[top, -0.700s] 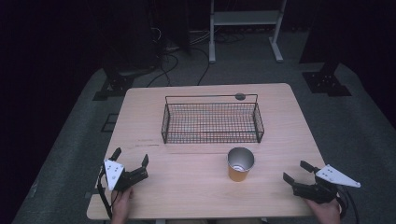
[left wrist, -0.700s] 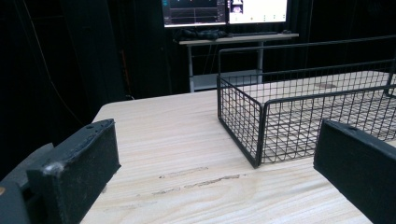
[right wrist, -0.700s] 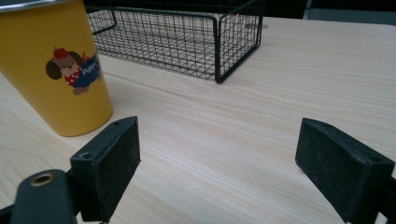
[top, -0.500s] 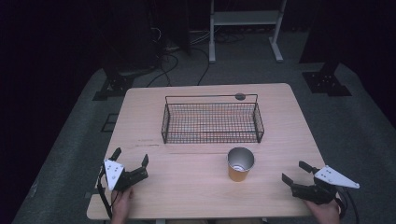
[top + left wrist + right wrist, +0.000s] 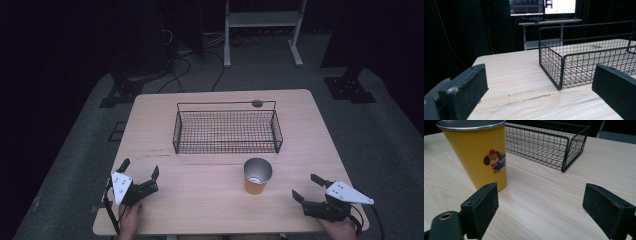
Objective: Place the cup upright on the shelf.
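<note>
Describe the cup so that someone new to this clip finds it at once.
On the wooden table, look just in front of the black wire basket, toward its right end. The cup stands upright there: yellow, silver-rimmed, with a cartoon dog printed on its side.

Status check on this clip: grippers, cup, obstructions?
Left gripper open, right gripper open, both empty. Yellow metal-rimmed cup upright before black wire basket. Nothing between.

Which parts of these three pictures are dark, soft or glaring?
High view: table lit, surroundings nearly black. Left gripper view: near jaws soft, basket sharper, monitors glaring. Right gripper view: cup evenly lit and crisp, background dark.
</note>
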`<control>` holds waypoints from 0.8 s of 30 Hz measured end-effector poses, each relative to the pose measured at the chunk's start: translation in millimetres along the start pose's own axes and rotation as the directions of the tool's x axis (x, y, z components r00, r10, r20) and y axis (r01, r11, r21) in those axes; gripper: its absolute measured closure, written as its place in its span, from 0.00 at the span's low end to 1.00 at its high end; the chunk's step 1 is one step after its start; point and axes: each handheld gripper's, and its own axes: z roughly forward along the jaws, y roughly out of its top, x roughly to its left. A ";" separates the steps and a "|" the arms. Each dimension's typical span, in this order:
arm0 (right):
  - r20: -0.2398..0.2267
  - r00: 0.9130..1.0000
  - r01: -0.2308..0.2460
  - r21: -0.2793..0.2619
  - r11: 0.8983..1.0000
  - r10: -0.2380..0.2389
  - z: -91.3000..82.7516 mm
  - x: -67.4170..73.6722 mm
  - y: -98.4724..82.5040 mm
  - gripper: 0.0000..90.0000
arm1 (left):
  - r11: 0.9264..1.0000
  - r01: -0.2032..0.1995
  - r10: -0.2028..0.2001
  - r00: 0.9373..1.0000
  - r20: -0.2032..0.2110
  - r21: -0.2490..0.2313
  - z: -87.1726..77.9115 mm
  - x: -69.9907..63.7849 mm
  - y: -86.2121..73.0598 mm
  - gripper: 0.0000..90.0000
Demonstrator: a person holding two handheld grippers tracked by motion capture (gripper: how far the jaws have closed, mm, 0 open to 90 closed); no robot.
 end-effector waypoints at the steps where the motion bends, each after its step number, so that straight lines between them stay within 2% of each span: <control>1: -0.005 1.000 0.003 0.003 1.000 -0.003 0.9 2.1 0.6 0.14 | 1.000 0.000 0.000 1.000 0.000 0.000 0.0 0.0 0.0 0.00; 7: -0.053 0.998 0.020 0.013 1.000 -0.019 4.3 9.9 3.6 0.14 | 1.000 0.002 -0.002 1.000 -0.003 0.001 0.0 0.0 0.1 0.00; 14: -0.088 0.996 0.026 0.021 0.999 -0.024 8.8 17.0 7.3 0.12 | 1.000 0.006 -0.006 1.000 -0.002 0.000 -0.3 0.4 0.0 0.00; 19: -0.127 0.991 0.050 0.059 0.997 -0.042 16.2 23.9 9.2 0.10 | 1.000 0.009 -0.009 1.000 -0.003 -0.001 -0.7 0.7 0.0 0.00; 22: -0.168 0.985 0.055 0.086 0.995 -0.040 21.7 27.1 11.2 0.10 | 1.000 0.007 -0.007 1.000 -0.004 0.001 -0.7 0.6 0.1 0.00; 24: -0.175 0.984 0.061 0.092 0.994 -0.044 23.5 28.5 11.9 0.10 | 1.000 0.007 -0.007 1.000 -0.004 0.000 -0.7 0.6 0.1 0.00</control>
